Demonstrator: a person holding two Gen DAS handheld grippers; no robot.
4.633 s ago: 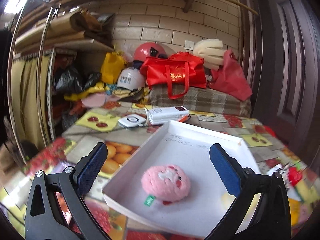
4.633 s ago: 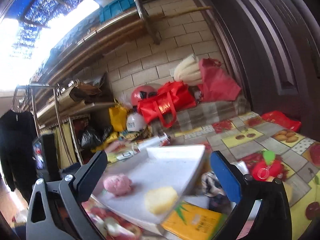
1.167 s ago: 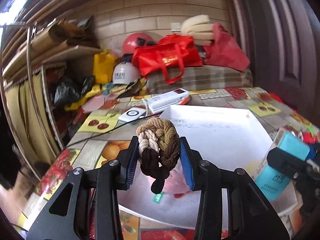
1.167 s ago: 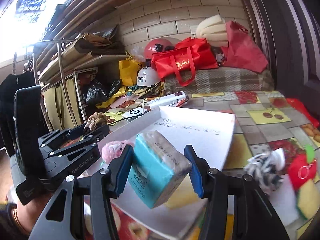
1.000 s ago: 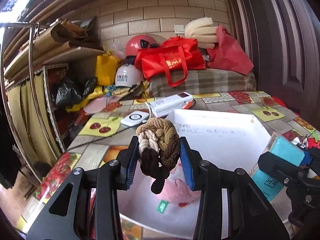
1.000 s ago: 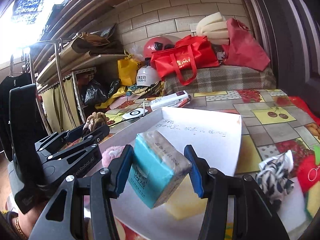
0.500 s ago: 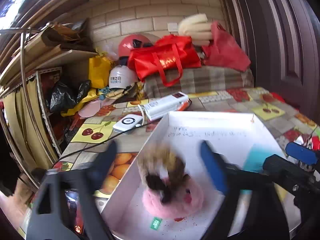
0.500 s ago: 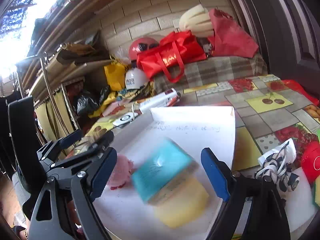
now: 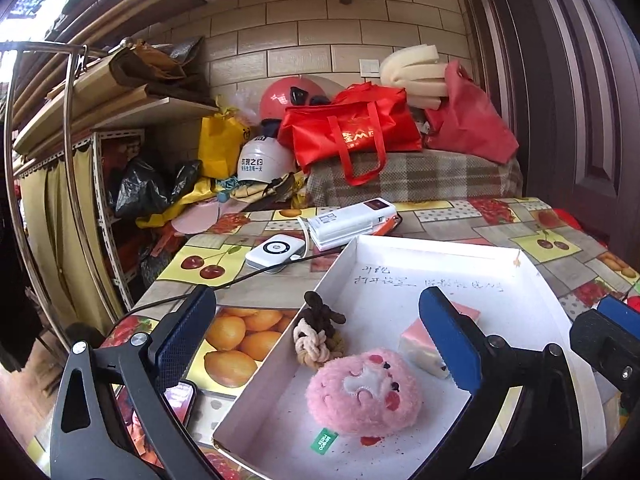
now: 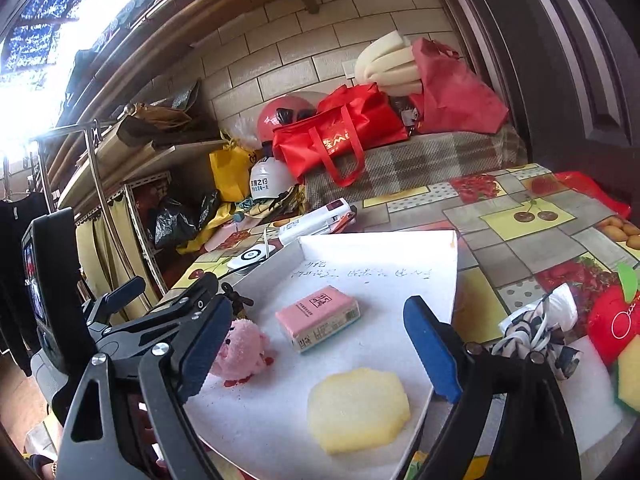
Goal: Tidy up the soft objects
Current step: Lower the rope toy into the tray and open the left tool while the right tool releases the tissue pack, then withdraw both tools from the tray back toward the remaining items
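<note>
Oilcloth printed with cherries, oranges and strawberries covers the table where you work, with a shallow white tray set on it, handwriting across its far floor. Your left gripper hovers over the tray's near end, its jaws just sprung wide and holding nothing — the knotted rope toy lies below, against the tray's left wall and just behind the pink plush toy. Your right gripper has likewise just spread its jaws and grips nothing; the pink tissue pack lies flat mid-tray, apart from both blue pads, with the yellow sponge nearer you at the tray's front.

Off the tray's right edge, on the table, a black-and-white patterned cloth sits beside a red plush fruit.

Beyond the tray lie a white power bank and a small white round-buttoned device, a dark cable trailing from them across the oilcloth. Behind the table, a plaid-covered surface carries a red tote bag, a second red bag and pale foam pieces, with a red helmet and a white helmet alongside — all against a cream brick wall. A metal shelf rack with olive curtains stands at left, a dark panelled door at right.
</note>
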